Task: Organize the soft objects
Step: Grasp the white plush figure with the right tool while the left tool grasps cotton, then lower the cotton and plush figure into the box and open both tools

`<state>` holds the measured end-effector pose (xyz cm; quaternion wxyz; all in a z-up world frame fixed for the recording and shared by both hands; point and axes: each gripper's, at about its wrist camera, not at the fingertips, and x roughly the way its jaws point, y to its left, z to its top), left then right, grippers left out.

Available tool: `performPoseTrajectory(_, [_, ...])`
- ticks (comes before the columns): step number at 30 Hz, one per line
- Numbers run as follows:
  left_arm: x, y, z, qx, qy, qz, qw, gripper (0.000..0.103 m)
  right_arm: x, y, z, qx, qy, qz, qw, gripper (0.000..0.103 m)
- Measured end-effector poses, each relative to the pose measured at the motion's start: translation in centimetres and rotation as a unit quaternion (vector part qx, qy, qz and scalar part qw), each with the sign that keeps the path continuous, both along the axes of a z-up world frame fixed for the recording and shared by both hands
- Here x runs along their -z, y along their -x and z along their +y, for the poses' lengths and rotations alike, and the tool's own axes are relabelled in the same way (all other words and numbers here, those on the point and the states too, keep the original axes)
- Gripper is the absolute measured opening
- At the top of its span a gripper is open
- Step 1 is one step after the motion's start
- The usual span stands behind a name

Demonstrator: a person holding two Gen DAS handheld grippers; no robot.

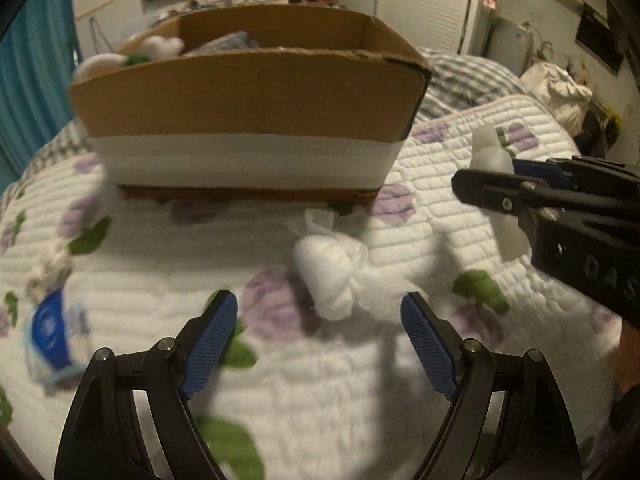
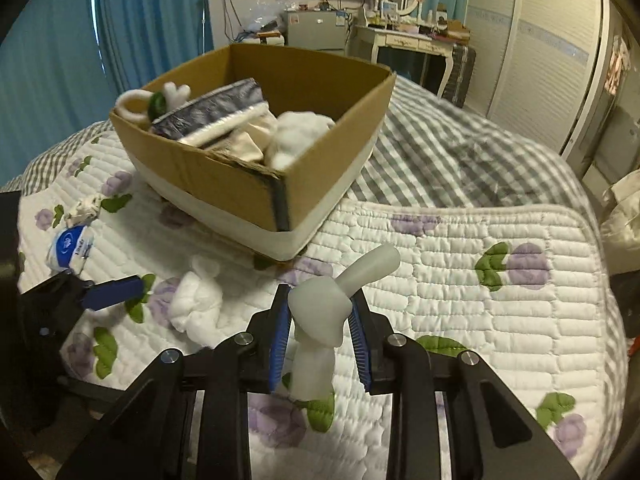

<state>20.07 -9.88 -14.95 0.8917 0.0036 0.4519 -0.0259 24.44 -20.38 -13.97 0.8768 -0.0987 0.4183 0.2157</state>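
The translucent silicone piece (image 2: 318, 312) sits pinched crosswise in the right tool (image 2: 319, 330), above the bed quilt (image 2: 460, 280), short of the cardboard box (image 2: 256, 196). Its slippery shape could squirt free. The left tool (image 1: 319, 332) gapes empty near the white plastic-wrapped bundle (image 1: 330, 276).

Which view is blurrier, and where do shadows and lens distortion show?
Left wrist view: motion-blurred, box and blue packet smeared; gripper shadows fall across the quilt. Right wrist view: sharper; fisheye bends the wardrobe, corners dark.
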Motion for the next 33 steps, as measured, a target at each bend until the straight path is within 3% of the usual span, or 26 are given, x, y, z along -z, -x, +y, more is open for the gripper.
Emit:
performPoseTrajectory(3, [0.4,-1.1,-0.3,0.005,-0.01,0.002,0.9999,0.078,0.7,-0.6,-0.3,-0.004,-0.016,0.022,1.0,0.028])
performPoseTrajectory(4, [0.4,-1.3,-0.3,0.007,-0.011,0.002,0.9999,0.067,0.7,-0.6,-0.5,-0.007,-0.019,0.023,1.0,0.028])
performPoseTrajectory(7, [0.5,-1.7,-0.3,0.02,0.002,0.006,0.9998,0.056,0.4,-0.3,-0.5,-0.017,-0.03,0.02,0.999,0.028])
performPoseTrajectory(8, [0.4,-1.8,-0.3,0.024,0.005,0.004,0.9997,0.044,0.4,-0.3,-0.5,-0.018,-0.031,0.019,0.999,0.028])
performPoseTrajectory(9, [0.2,-1.7,-0.3,0.031,0.01,0.002,0.9995,0.041,0.3,-0.2,-0.5,-0.018,-0.032,0.018,0.999,0.028])
performPoseTrajectory(14, [-1.0,-0.5,-0.3,0.039,0.009,-0.014,0.9991,0.039,-0.2,0.4,-1.0,-0.009,-0.034,0.005,0.999,0.028])
performPoseTrajectory(19, [-4.2,1.8,0.3,0.047,0.001,-0.037,0.9982,0.039,-1.9,1.8,-1.1,-0.009,-0.026,-0.012,1.0,0.028])
performPoseTrajectory(33, [-15.3,6.7,1.9,0.034,-0.006,-0.14,0.9895,0.039,-14.6,8.7,-0.1,-0.028,-0.044,-0.116,0.992,0.028])
